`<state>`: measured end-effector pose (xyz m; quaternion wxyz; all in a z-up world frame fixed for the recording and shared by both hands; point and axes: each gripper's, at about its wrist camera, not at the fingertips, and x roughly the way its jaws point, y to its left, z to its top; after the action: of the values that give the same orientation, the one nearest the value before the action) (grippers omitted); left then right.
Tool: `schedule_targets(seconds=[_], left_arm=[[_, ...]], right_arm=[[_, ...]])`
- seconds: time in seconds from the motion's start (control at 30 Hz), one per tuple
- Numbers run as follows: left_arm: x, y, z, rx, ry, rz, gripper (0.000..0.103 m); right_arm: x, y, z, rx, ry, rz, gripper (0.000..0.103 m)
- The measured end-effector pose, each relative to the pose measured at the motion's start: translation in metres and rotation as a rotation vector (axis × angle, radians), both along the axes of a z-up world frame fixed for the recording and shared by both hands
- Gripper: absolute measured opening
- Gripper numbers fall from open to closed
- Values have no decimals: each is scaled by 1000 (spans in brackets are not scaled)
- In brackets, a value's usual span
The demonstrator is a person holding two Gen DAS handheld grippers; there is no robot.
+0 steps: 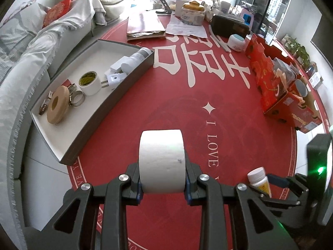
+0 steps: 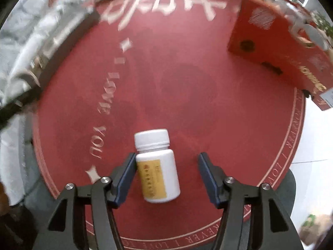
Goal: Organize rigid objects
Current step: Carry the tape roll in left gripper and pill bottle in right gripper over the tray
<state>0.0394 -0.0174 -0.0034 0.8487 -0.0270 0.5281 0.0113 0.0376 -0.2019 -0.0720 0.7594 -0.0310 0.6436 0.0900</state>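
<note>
My left gripper (image 1: 163, 184) is shut on a white tape roll (image 1: 162, 160) and holds it above the red round table mat (image 1: 177, 108). A long grey tray (image 1: 116, 48) at the left holds a wooden ring (image 1: 57, 107), a small tape roll (image 1: 89, 82), a white plug (image 1: 113, 79), hose clamps and a white tube. My right gripper (image 2: 165, 176) is open around a white pill bottle (image 2: 157, 166) with a yellow label, lying on the mat; the bottle touches the left finger (image 2: 124, 179). The bottle (image 1: 259, 179) and right gripper also show in the left wrist view.
A red cardboard box (image 1: 278, 87) with items stands at the right, also in the right wrist view (image 2: 276, 50). Papers, a black case (image 1: 229, 27), a white jar (image 1: 236, 42) and clutter sit at the far side. A covered sofa (image 1: 25, 58) is left of the table.
</note>
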Motion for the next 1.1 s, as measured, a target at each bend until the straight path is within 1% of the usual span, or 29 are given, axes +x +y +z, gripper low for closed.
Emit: schedule_targets(seconds=[0.03,0.07,0.13,0.23,0.33,0.37,0.4,0.43,0.5,0.53,0.6,0.67,0.77,0.87,1.0,1.1], left_arm=[[-1,-1,1,10,-3,0,32],[-2,-1,3,17,-5,2,32],[-4,1,10,20,-18,9,32],[-7,9,32,13,-51,37,32],[-5,18,64,1,-103,73,32],[-5,21,79,-4,-131,88,32],[-4,25,92,-9,-157,100,32],[-3,28,103,-12,-179,112,32],[-2,38,132,-14,-238,146,32],[-1,43,142,-12,-260,160,32],[4,57,164,8,-306,200,32],[9,72,176,35,-335,247,32],[20,98,182,64,-339,322,32],[30,124,178,72,-318,387,32],[42,153,161,74,-280,451,32],[51,166,146,88,-255,479,32]], right_arm=[[0,8,0,-37,1,32,40],[-2,15,1,-90,-12,66,37],[-4,21,6,-91,-19,83,37],[-5,23,31,-33,-72,69,37],[0,26,78,59,-163,49,37],[3,29,101,98,-210,46,37],[5,31,116,120,-241,44,37],[8,34,138,154,-288,44,37],[15,49,168,201,-350,47,37],[21,56,187,228,-387,51,37],[34,72,213,269,-437,64,37],[46,89,237,300,-476,80,37],[61,112,256,316,-511,108,37],[78,142,269,332,-518,145,37],[98,176,267,323,-510,188,37],[112,201,253,304,-495,231,37]])
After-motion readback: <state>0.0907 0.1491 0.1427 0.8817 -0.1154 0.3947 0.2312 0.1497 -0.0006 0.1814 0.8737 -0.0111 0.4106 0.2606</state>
